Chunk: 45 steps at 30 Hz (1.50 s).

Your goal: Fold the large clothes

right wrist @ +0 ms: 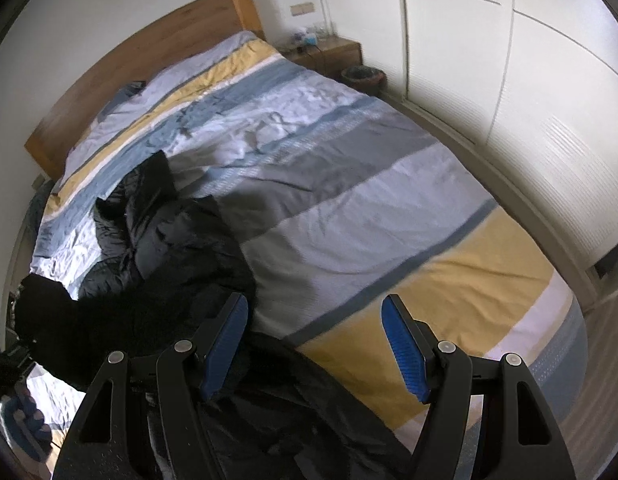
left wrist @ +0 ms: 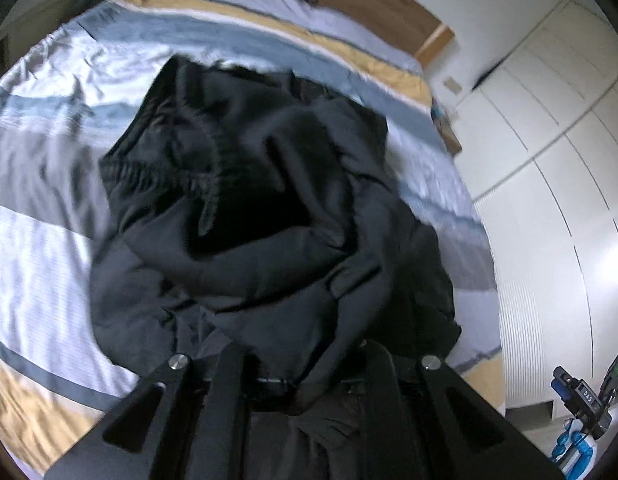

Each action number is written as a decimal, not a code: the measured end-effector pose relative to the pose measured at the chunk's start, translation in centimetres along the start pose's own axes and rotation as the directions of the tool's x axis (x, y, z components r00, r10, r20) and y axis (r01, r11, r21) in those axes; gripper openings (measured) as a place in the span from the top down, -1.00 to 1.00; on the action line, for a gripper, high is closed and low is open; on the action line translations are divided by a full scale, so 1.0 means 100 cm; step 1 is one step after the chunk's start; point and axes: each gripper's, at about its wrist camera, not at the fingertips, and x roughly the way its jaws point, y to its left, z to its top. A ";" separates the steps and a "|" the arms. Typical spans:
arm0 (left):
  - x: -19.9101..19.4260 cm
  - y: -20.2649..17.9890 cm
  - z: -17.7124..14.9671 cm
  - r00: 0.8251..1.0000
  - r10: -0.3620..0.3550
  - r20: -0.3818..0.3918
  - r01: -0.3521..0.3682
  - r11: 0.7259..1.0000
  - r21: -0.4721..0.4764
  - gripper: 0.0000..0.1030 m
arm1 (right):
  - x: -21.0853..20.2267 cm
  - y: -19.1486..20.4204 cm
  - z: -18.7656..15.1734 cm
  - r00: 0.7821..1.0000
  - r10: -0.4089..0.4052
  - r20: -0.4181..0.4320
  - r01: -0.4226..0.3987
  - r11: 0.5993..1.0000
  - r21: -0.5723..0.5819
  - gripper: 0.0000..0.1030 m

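A large black puffer jacket (left wrist: 249, 208) lies crumpled on the striped bed. My left gripper (left wrist: 301, 364) is over its near edge, and black fabric fills the gap between the fingers and hides the pads; the jaws look closed on it. In the right wrist view the jacket (right wrist: 165, 240) spreads along the bed's left side and under my right gripper (right wrist: 313, 328). The right gripper is open, its blue pads (right wrist: 225, 344) wide apart and empty, hovering above the jacket's near part. The left gripper also shows at the left edge (right wrist: 13, 364), with jacket fabric bunched over it.
The bed cover (right wrist: 369, 200) has blue, grey, white and yellow stripes. A wooden headboard (right wrist: 149, 52) stands at the far end. A nightstand (right wrist: 329, 54) and a dark basket (right wrist: 363, 76) sit beside it. White wardrobe doors (right wrist: 529, 100) line the right side.
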 end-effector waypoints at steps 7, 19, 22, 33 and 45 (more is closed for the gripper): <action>0.057 -0.029 -0.031 0.991 0.083 -0.109 -0.072 0.992 0.103 0.82 | 0.007 -0.027 -0.013 0.999 -0.031 -0.034 0.032 0.999 0.032 -0.34; 0.068 -0.027 -0.061 0.979 0.110 -0.173 -0.079 0.981 0.178 0.63 | 0.019 -0.006 -0.027 0.998 -0.004 -0.061 0.004 1.000 0.000 -0.34; 0.056 -0.020 -0.063 0.978 0.122 -0.168 -0.088 0.977 0.196 0.59 | 0.019 0.003 -0.028 0.998 0.005 -0.060 -0.006 1.000 -0.013 -0.34; 0.010 0.002 -0.070 0.985 0.084 -0.150 -0.057 0.983 0.173 0.57 | 0.031 0.044 -0.043 0.997 0.027 -0.076 -0.034 0.996 -0.081 -0.34; -0.010 0.000 -0.061 0.991 -0.011 -0.131 0.030 0.989 0.144 0.57 | 0.029 0.069 -0.053 0.996 0.036 -0.085 -0.046 0.991 -0.126 -0.34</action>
